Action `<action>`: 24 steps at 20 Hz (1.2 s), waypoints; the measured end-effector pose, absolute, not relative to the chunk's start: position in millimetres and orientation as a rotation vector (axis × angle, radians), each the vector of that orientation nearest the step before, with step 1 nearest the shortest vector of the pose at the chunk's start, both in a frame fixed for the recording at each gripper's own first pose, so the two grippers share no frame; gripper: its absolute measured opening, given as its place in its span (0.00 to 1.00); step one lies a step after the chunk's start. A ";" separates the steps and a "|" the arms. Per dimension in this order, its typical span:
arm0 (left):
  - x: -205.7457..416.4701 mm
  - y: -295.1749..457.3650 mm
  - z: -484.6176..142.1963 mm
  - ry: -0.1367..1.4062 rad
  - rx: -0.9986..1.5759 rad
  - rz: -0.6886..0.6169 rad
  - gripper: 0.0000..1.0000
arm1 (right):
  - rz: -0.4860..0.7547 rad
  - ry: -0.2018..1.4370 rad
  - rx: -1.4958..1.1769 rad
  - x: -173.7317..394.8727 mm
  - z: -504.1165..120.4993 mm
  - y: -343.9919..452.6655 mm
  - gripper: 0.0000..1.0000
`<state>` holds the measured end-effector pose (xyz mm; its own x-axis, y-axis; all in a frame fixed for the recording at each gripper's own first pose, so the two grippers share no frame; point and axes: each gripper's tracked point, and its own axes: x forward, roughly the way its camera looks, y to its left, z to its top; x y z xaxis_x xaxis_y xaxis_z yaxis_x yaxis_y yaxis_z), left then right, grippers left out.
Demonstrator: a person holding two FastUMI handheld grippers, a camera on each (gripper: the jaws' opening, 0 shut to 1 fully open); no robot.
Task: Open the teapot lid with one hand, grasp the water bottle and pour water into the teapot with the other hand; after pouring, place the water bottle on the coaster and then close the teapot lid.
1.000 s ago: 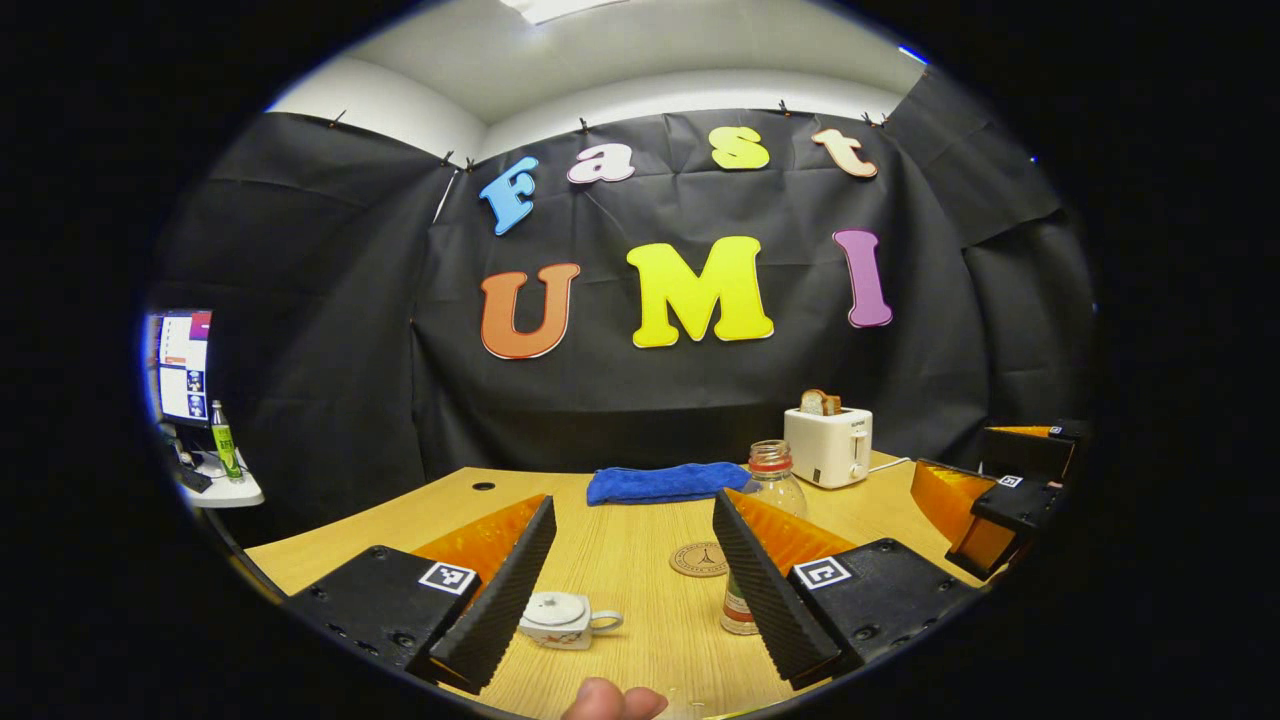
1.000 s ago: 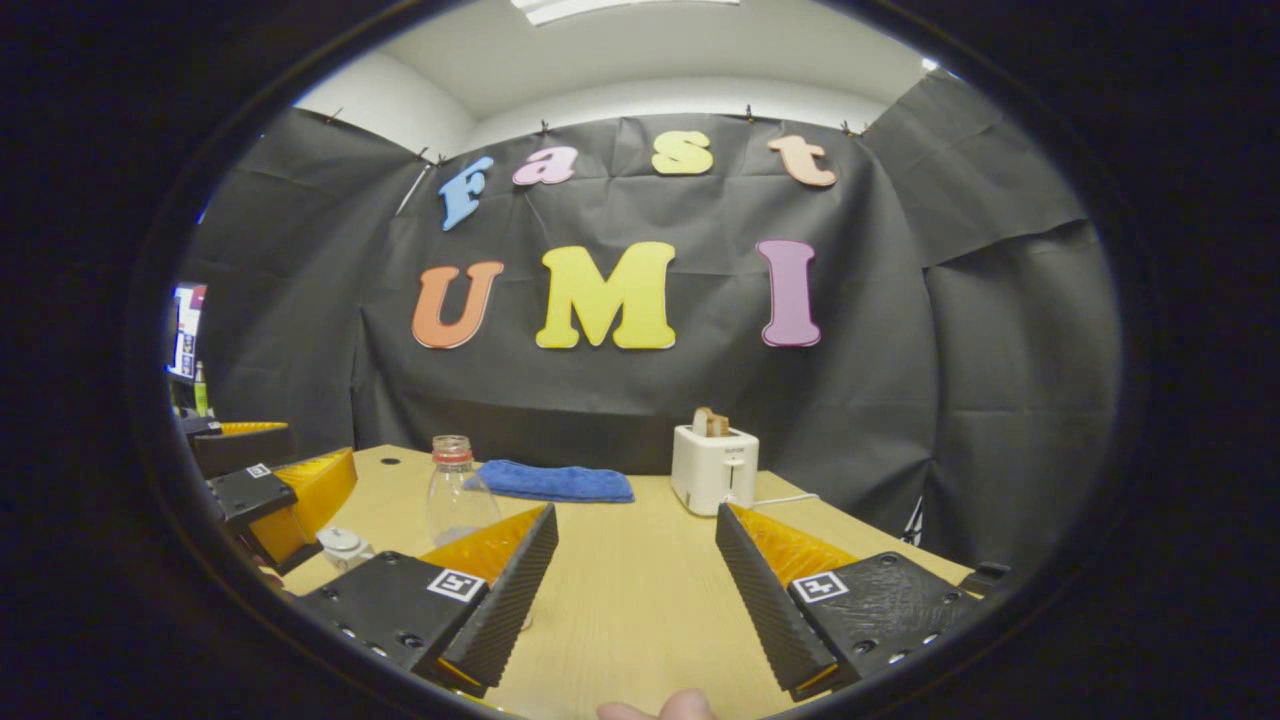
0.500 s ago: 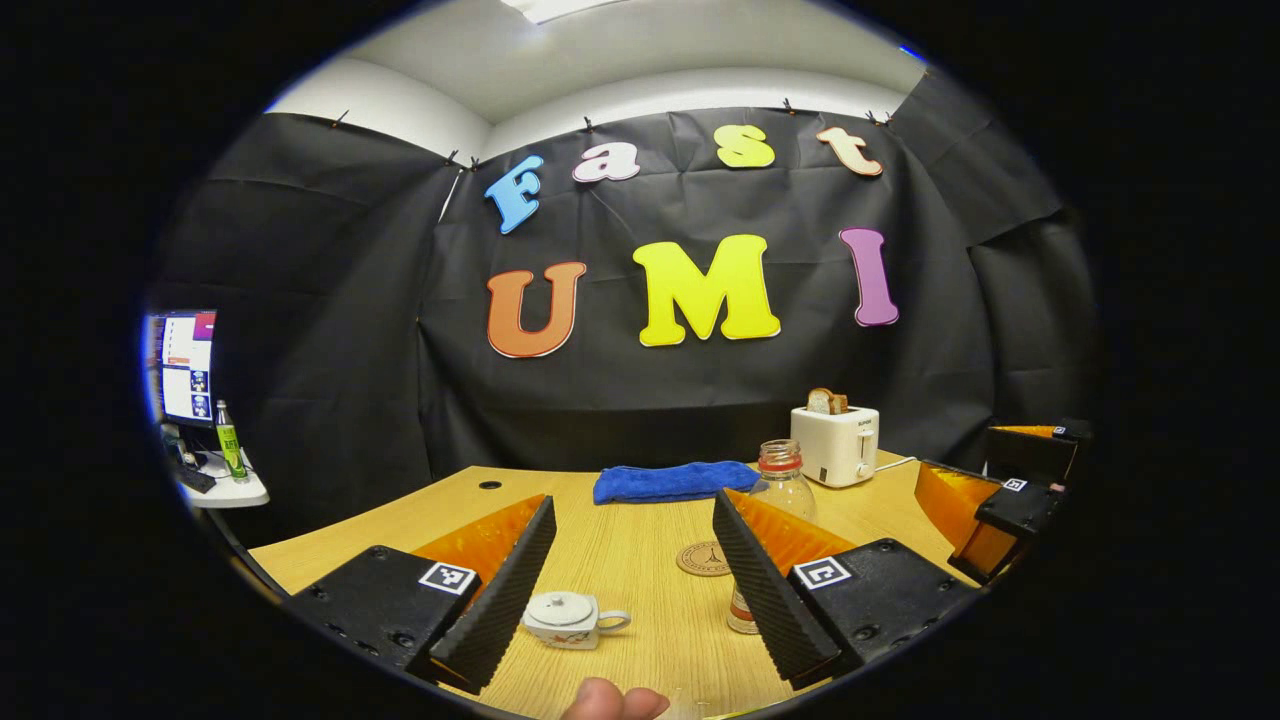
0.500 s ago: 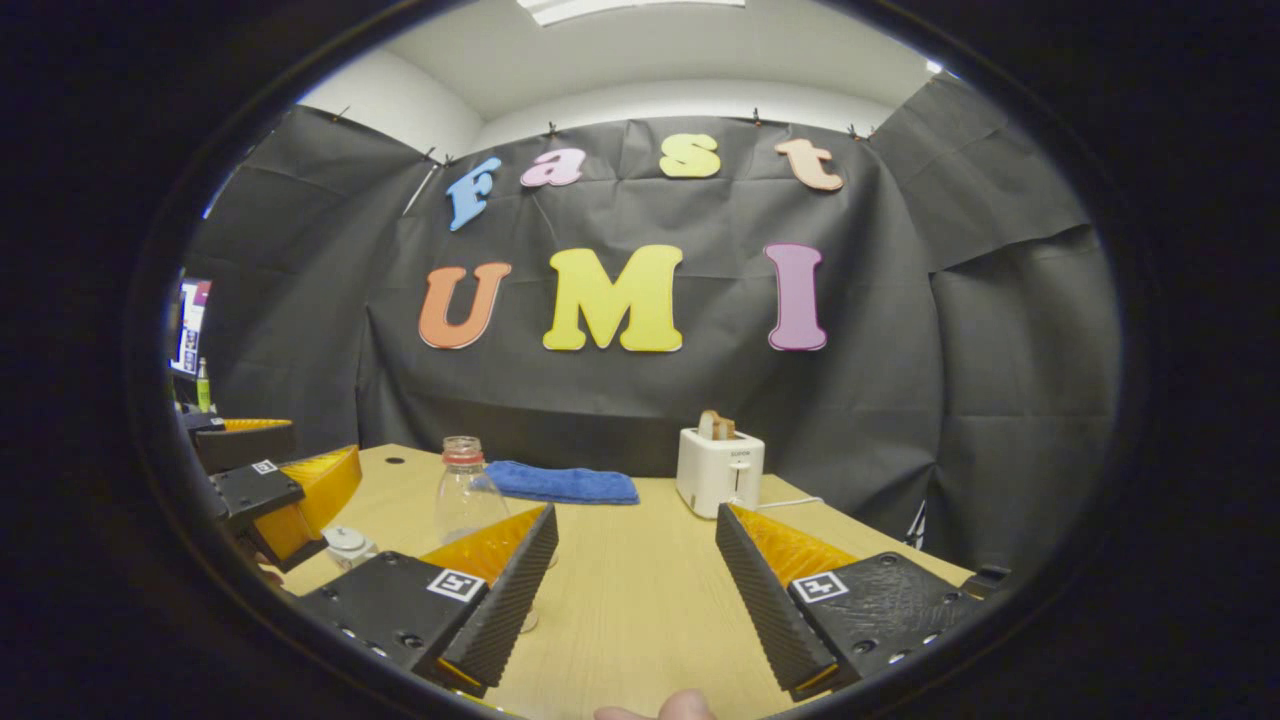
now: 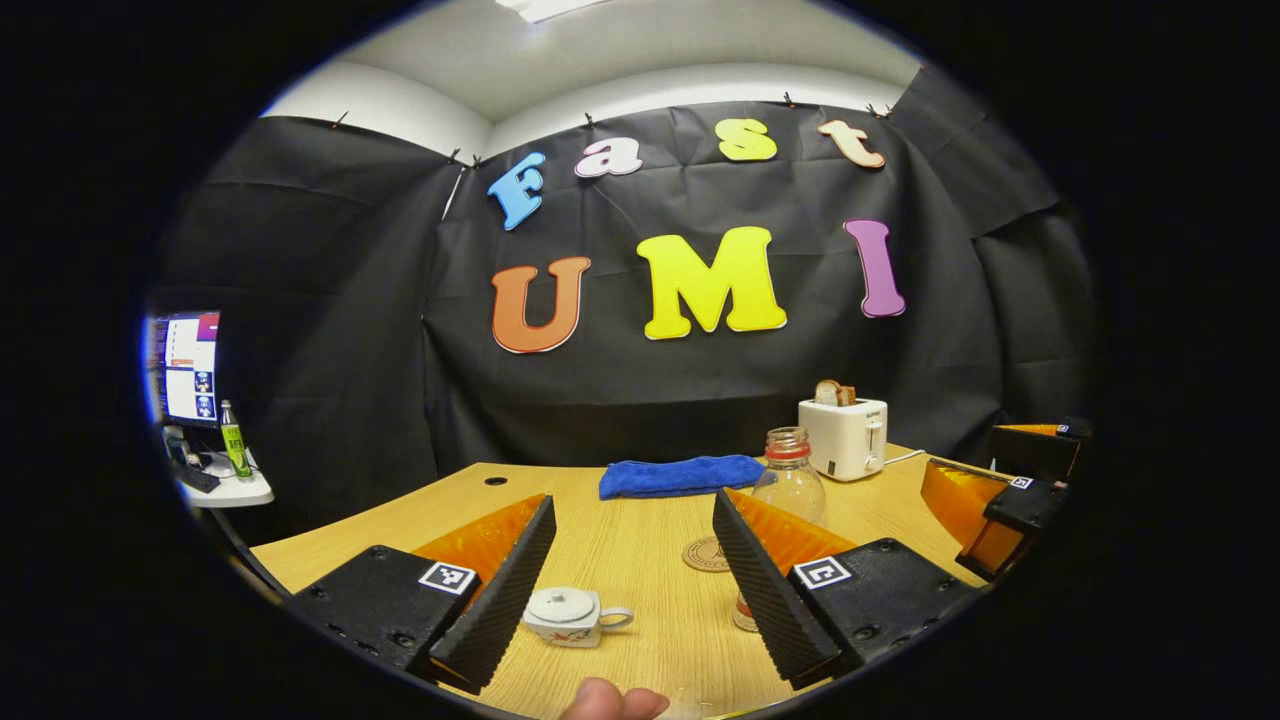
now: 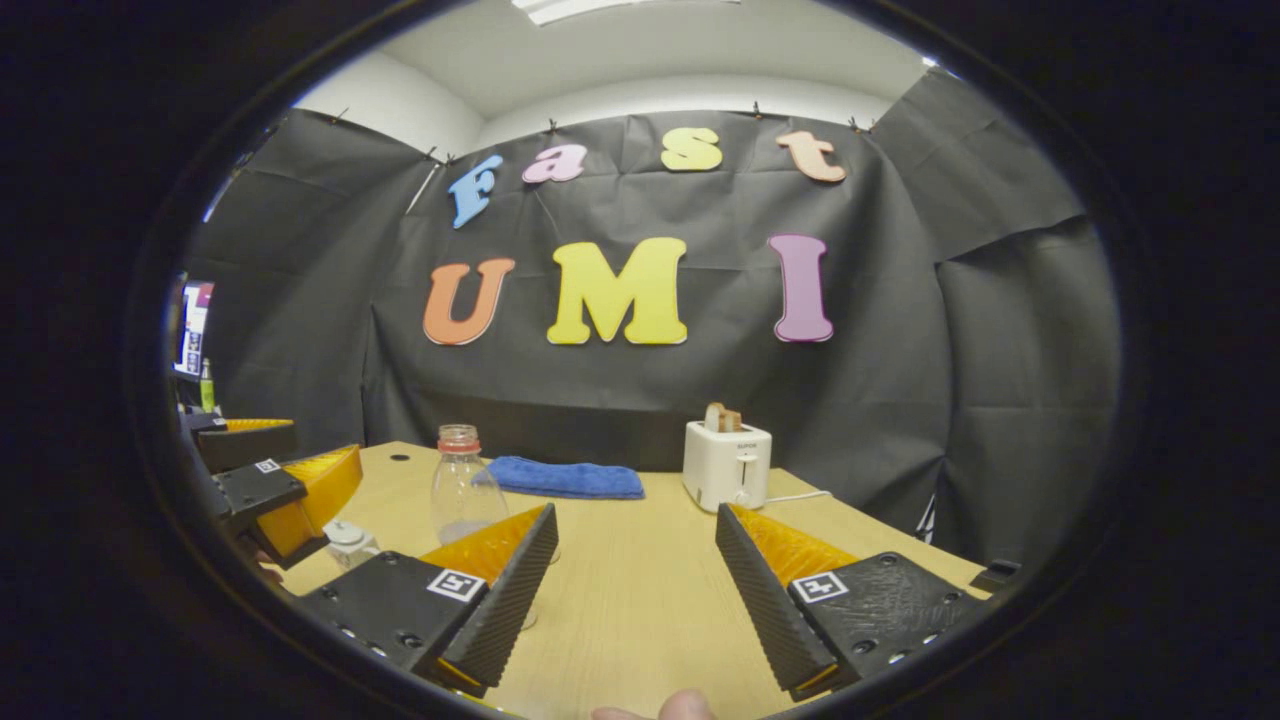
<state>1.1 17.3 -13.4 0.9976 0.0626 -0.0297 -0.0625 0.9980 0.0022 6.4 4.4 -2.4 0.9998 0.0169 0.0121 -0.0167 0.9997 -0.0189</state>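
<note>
A small white teapot (image 5: pixel 565 615) with its lid on stands on the wooden table (image 5: pixel 640 540), just ahead of my left gripper (image 5: pixel 633 520), which is open and holds nothing. A clear, uncapped water bottle (image 5: pixel 790 485) with a red neck ring stands upright, partly hidden behind that gripper's right finger. A round brown coaster (image 5: pixel 706 553) lies to the left of the bottle. In the right gripper view the bottle (image 6: pixel 462 492) stands ahead-left of my open right gripper (image 6: pixel 636 540), and the teapot (image 6: pixel 350 540) peeks out beside the left gripper (image 6: pixel 320 450).
A folded blue towel (image 5: pixel 680 475) and a white toaster (image 5: pixel 843 437) holding bread sit at the back of the table. The right gripper (image 5: pixel 962 452) hovers at the table's right side. A monitor (image 5: pixel 190 365) and a green bottle (image 5: pixel 232 452) stand on a side shelf at left.
Both views have drifted slightly, so the bottle and toaster now sit a little farther right in each. Nothing on the table has moved, and both grippers stay open.
</note>
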 end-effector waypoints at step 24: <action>34.6 74.0 -121.0 0.348 -0.036 0.070 0.51 | 0.030 0.010 -0.040 25.8 -21.6 -3.7 0.95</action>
